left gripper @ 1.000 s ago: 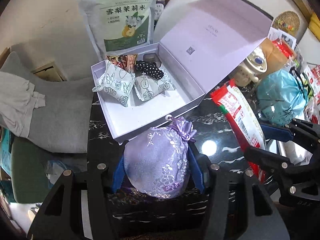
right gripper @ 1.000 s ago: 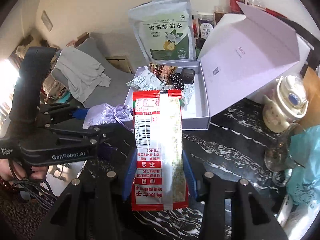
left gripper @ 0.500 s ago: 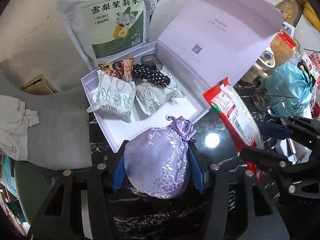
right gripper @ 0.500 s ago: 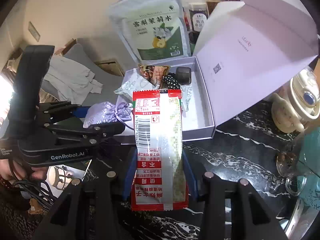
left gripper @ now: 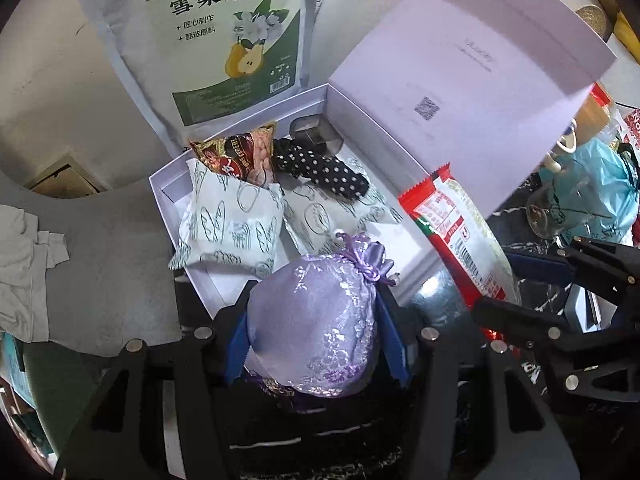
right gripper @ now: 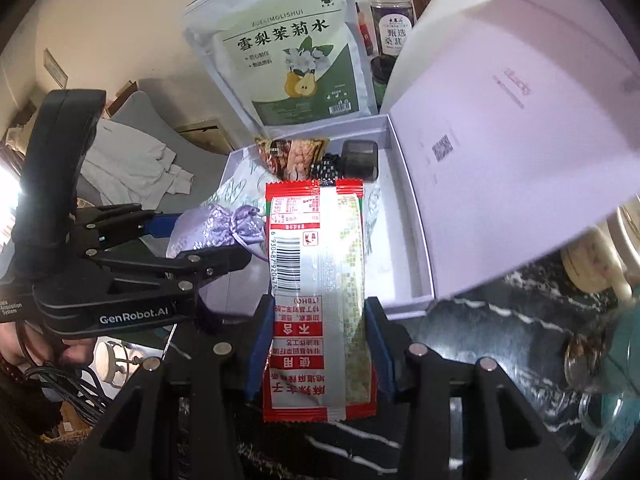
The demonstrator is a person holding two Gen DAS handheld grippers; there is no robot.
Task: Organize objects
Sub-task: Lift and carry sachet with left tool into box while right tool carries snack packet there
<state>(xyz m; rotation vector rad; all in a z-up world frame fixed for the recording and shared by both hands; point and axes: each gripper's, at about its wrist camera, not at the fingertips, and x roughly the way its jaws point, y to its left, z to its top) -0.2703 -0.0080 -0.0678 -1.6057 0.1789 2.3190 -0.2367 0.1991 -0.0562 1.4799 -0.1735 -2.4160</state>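
Observation:
My left gripper [left gripper: 316,320] is shut on a lilac embroidered pouch [left gripper: 316,316], held over the near edge of the open lilac box [left gripper: 412,256]. My right gripper [right gripper: 316,344] is shut on a red and white snack packet [right gripper: 318,276], its top end over the box's front edge [right gripper: 404,308]. The packet also shows in the left wrist view [left gripper: 460,240], to the right of the pouch. The pouch shows in the right wrist view [right gripper: 216,228]. The box holds two white sachets [left gripper: 236,224], a brown snack packet [left gripper: 240,156], a black dotted item [left gripper: 320,168] and a dark case [left gripper: 316,132].
The box's raised lid [left gripper: 460,64] stands to the right. A large pear-tea bag [left gripper: 224,36] leans behind the box. Jars [right gripper: 390,20] stand at the back. A teapot [right gripper: 592,256], a glass [left gripper: 556,208] and a teal bag [left gripper: 600,184] crowd the right. Grey cloth [left gripper: 100,260] lies left.
Both grippers have moved forward toward the box with their loads. The pouch and the packet now reach over the box's near edge.

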